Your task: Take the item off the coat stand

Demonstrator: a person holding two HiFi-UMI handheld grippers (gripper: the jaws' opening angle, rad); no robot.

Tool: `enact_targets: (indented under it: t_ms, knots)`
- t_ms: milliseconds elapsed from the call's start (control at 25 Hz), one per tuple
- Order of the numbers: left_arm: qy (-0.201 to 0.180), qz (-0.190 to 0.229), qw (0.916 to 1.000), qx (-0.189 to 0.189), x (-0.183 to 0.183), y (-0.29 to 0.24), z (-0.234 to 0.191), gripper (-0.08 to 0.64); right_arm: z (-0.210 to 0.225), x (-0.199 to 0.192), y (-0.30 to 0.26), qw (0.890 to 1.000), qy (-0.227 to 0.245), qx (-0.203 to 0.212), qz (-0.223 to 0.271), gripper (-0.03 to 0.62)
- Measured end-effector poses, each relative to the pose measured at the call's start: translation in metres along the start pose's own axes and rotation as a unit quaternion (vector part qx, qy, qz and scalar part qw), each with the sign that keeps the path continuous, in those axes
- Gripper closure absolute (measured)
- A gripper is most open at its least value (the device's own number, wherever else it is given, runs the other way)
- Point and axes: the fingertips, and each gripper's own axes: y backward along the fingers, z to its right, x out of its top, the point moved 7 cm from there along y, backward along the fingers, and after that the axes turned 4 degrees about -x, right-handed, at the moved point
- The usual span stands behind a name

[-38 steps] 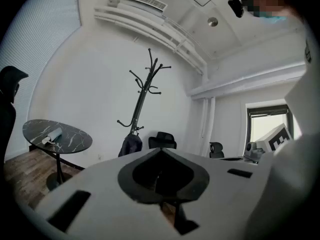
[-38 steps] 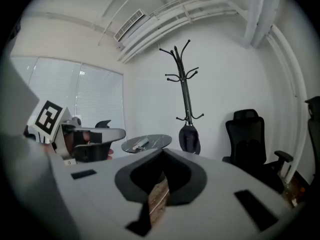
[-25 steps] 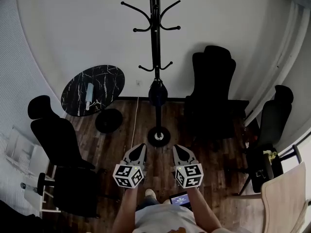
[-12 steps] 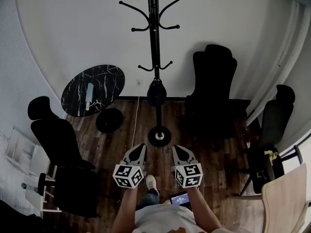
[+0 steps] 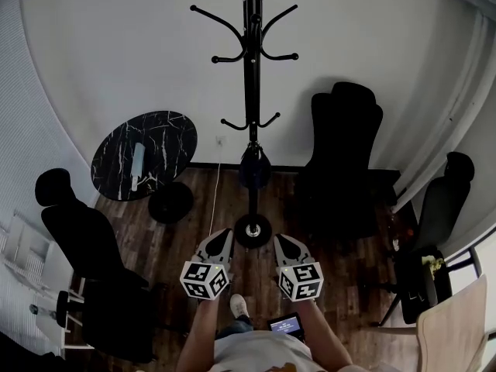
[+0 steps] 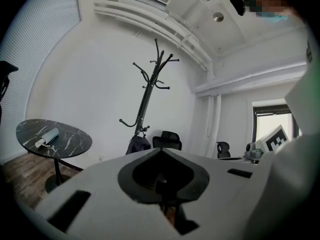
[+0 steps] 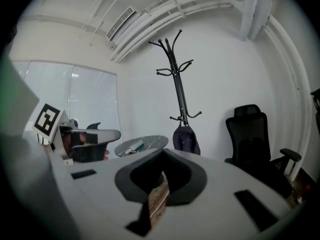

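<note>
Both tongs held side by side at chest level, pointing at the stand. Left gripper (image 5: 225, 235): jaws closed, nothing between them. Right gripper (image 5: 280, 239): jaws closed, likewise empty. The two are near each other but apart. Just past their tips, the round base of the coat stand (image 5: 249, 91) sits on the wooden floor (image 5: 325, 262), close to the floor's far edge by the wall. Task item: dark bag (image 5: 253, 167), hanging low on the stand's pole under the lowest hooks, clear of the base. Upper hooks bare. Marble-topped round table (image 5: 143, 153) left of the stand; black office chair (image 5: 345, 153) right of it.
</note>
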Motion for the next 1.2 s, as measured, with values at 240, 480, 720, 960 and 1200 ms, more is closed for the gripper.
enact_targets:
  t_ms: [240, 480, 720, 960, 1200]
  knots:
    - [0.023, -0.001, 0.9997, -0.008, 0.012, -0.046, -0.041, 0.540, 0.014, 0.016, -0.054, 1.000, 0.003, -0.007, -0.007, 0.581]
    - [0.037, -0.005, 0.9988, -0.033, 0.015, -0.091, -0.076, 0.540, 0.030, 0.019, -0.098, 0.999, -0.005, -0.025, -0.020, 0.581]
    - [0.039, -0.031, 0.9973, -0.053, 0.010, -0.122, -0.103, 0.540, 0.036, 0.016, -0.138, 0.998, -0.014, -0.036, -0.039, 0.581]
    - [0.033, -0.039, 0.9975, -0.049, 0.005, -0.138, -0.134, 0.540, 0.038, 0.014, -0.157, 0.998, -0.010, -0.058, -0.034, 0.581]
    - [0.038, -0.043, 0.9970, -0.052, 0.002, -0.149, -0.141, 0.540, 0.051, 0.013, -0.155, 0.996, -0.023, -0.086, -0.029, 0.580]
